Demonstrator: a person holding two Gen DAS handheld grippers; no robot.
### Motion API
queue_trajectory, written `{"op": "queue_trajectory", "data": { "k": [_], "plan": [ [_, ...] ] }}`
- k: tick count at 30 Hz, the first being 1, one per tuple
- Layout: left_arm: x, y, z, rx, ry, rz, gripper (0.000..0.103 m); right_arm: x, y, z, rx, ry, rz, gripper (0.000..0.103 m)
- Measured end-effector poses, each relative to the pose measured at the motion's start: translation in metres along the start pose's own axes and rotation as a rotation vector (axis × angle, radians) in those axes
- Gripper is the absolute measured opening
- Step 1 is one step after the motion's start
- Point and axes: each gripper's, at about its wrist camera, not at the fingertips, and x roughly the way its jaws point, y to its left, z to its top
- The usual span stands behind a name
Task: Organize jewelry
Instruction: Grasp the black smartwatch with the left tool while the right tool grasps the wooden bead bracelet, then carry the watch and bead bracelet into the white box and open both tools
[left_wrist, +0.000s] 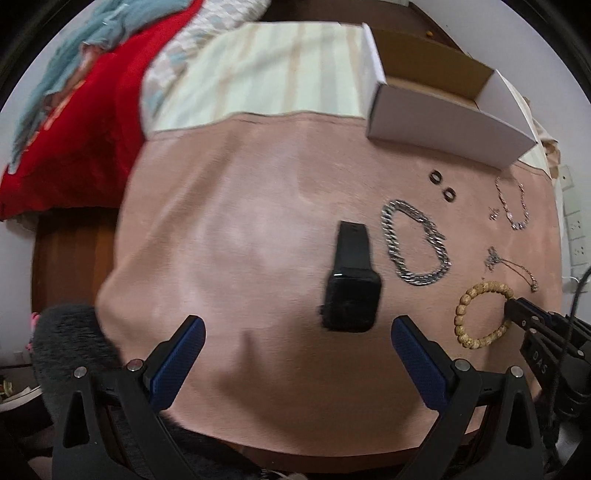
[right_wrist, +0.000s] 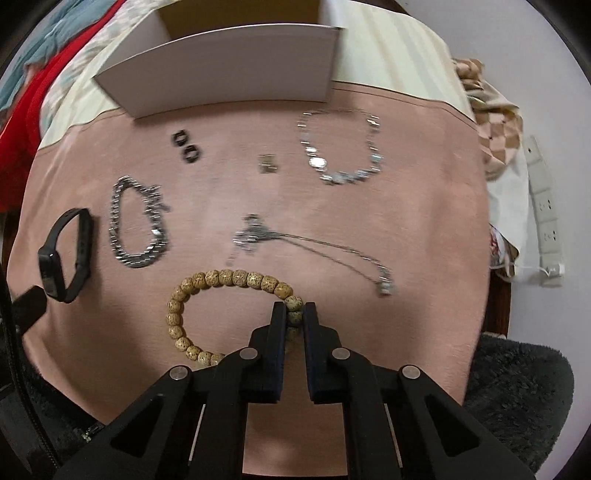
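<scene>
Jewelry lies on a pink cloth (left_wrist: 240, 229). My right gripper (right_wrist: 294, 314) is shut on the near right side of a tan wooden bead bracelet (right_wrist: 221, 277), which rests on the cloth; it also shows in the left wrist view (left_wrist: 466, 291). My left gripper (left_wrist: 297, 332) is open and empty, just short of a black smartwatch (left_wrist: 351, 291), also in the right wrist view (right_wrist: 64, 254). A chunky silver chain bracelet (left_wrist: 415, 242) (right_wrist: 136, 225), two dark rings (left_wrist: 441, 184) (right_wrist: 184, 146), a thin pendant necklace (right_wrist: 314, 243) and a silver link bracelet (right_wrist: 340, 147) lie beyond.
An open white cardboard box (left_wrist: 443, 122) (right_wrist: 236, 74) stands at the far edge of the cloth. A small pair of earrings (right_wrist: 267, 164) lies mid-cloth. Red and teal fabric (left_wrist: 74, 110) is at far left, a grey fuzzy cloth (right_wrist: 517, 398) at near right, a white power strip (right_wrist: 546, 206) at right.
</scene>
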Motion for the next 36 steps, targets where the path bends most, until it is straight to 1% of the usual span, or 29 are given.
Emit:
{"op": "queue_trajectory", "data": {
  "k": [3,5,7,8,9,10,16,19,23,26,27,32,36],
  "plan": [
    [0.009,-0.009,0.006,0.021,-0.001,-0.03,0.102,0.0,-0.005,-0.003,0.013,0.006,0.0,0.009],
    [0.013,-0.016,0.01,0.042,-0.013,-0.046,0.094,0.001,-0.007,-0.003,0.016,0.003,0.001,0.009],
    [0.015,-0.02,0.013,0.058,-0.017,-0.051,0.064,0.002,-0.006,-0.004,0.014,0.0,0.0,0.009],
    [0.015,-0.022,0.015,0.064,-0.02,-0.066,0.055,0.002,-0.005,-0.004,0.013,0.0,0.002,0.009],
    [0.015,-0.023,0.016,0.068,-0.026,-0.076,0.035,0.003,-0.008,0.001,0.013,0.0,0.002,0.009],
    [0.015,-0.023,0.017,0.071,-0.03,-0.079,0.03,0.005,-0.009,0.002,0.014,0.0,0.004,0.009],
    [0.0,-0.029,0.019,0.092,-0.109,-0.042,0.03,0.007,-0.02,0.01,0.029,-0.01,0.029,0.009],
    [-0.009,-0.03,0.019,0.095,-0.132,-0.034,0.03,0.002,-0.022,0.01,0.042,-0.026,0.056,0.009],
    [-0.019,-0.032,0.009,0.107,-0.167,-0.031,0.03,-0.012,-0.022,0.011,0.05,-0.06,0.087,0.009],
    [-0.031,-0.034,0.01,0.109,-0.186,-0.039,0.03,-0.026,-0.019,0.013,0.046,-0.09,0.112,0.009],
    [-0.03,-0.038,0.016,0.11,-0.195,-0.042,0.03,-0.031,-0.019,0.013,0.046,-0.098,0.12,0.009],
    [-0.056,-0.043,0.025,0.11,-0.238,-0.071,0.03,-0.06,-0.015,0.022,0.024,-0.148,0.164,0.009],
    [-0.085,-0.045,0.041,0.105,-0.28,-0.12,0.03,-0.097,-0.009,0.037,-0.002,-0.207,0.197,0.009]
  ]
}}
